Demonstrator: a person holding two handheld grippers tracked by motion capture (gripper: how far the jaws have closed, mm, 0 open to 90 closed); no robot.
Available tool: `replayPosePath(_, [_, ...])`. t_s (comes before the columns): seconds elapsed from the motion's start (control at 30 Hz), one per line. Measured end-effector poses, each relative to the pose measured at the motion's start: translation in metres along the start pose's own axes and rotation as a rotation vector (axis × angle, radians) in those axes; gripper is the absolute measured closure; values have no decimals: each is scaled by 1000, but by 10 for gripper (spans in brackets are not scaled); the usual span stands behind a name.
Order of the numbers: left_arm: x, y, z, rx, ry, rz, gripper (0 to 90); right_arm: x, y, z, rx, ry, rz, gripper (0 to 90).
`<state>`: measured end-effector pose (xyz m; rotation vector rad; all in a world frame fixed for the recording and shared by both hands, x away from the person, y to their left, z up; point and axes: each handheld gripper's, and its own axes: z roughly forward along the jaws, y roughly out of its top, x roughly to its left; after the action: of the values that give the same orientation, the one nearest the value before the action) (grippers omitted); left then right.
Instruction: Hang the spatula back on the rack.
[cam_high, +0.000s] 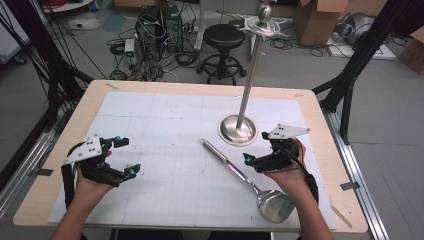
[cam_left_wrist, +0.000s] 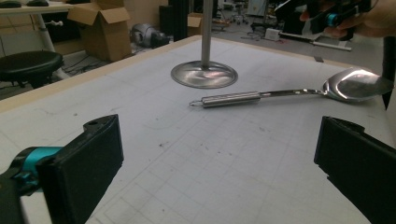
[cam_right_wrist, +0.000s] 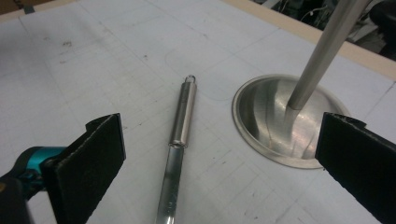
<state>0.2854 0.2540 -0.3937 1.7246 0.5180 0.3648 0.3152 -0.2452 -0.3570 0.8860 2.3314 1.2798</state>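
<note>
Table (cam_high: 190, 89) covered by a white gridded mat (cam_high: 170, 135). Metal stand (cam_high: 239, 129), upright on its round base, just ahead of the right gripper (cam_high: 256, 147). Steel spoon (cam_high: 247, 182) lies flat between the grippers, its bowl beside the right hand (cam_high: 287, 172). Left gripper (cam_high: 128, 156), well left of the spoon. Both grippers gape wide, holding nothing.
</note>
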Motion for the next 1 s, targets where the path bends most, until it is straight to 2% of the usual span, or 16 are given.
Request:
replayPosePath(0.1, [0,0,0,-4,0,1,17,1,2,6,28,7,0,2])
replayPosePath(0.17, [1,0,-1,-2,11,5,17,3,3,18,77,17,-18,3])
replayPosePath(0.2, [1,0,-1,-5,16,2,17,3,3,18,77,17,-18,3])
replayPosePath(0.33, [2,0,-1,-10,16,-1,17,4,4,35,139,25,-26,2])
replayPosePath(0.47, [1,0,0,5,17,11,17,6,4,45,175,34,-36,3])
replayPosePath(0.73, [1,-1,1,10,19,9,17,9,3,65,246,52,-39,3])
replayPosePath(0.97, [1,-1,1,14,22,13,17,11,0,75,294,51,-50,14])
replayPosePath(1.0, [1,-1,1,15,22,13,17,12,-1,78,315,52,-50,18])
